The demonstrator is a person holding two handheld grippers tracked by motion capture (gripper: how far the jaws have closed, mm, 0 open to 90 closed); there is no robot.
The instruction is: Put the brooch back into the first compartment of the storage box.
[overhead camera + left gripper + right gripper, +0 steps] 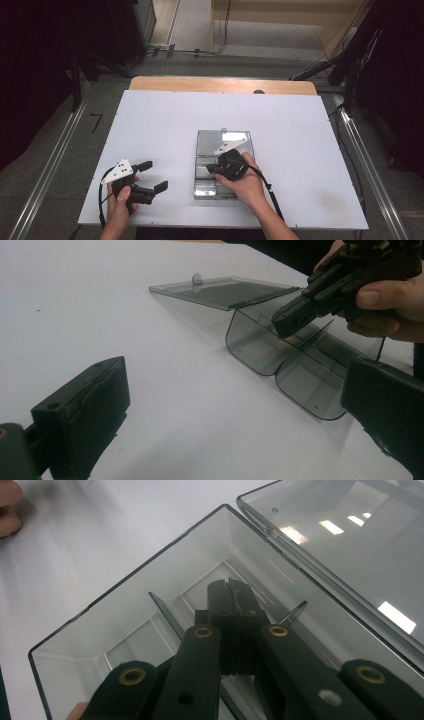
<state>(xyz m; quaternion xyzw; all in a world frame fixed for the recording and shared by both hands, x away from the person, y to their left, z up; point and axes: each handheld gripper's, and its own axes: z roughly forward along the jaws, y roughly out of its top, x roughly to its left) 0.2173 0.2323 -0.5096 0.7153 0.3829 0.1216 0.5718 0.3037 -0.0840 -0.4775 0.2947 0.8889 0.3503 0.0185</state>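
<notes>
Tongs over an open box on the white worktop [300, 130].

I see my right tongs [231, 587] pressed together, tips down inside the clear smoky box [216, 172], just over its divider; they may be touching the floor, but I can't tell through the glare. The lid [223, 142] lies flat, hinged back on the far side. My left tongs [156, 176] are spread wide with nothing between them, low over the worktop, left of the box and apart from it.
</notes>
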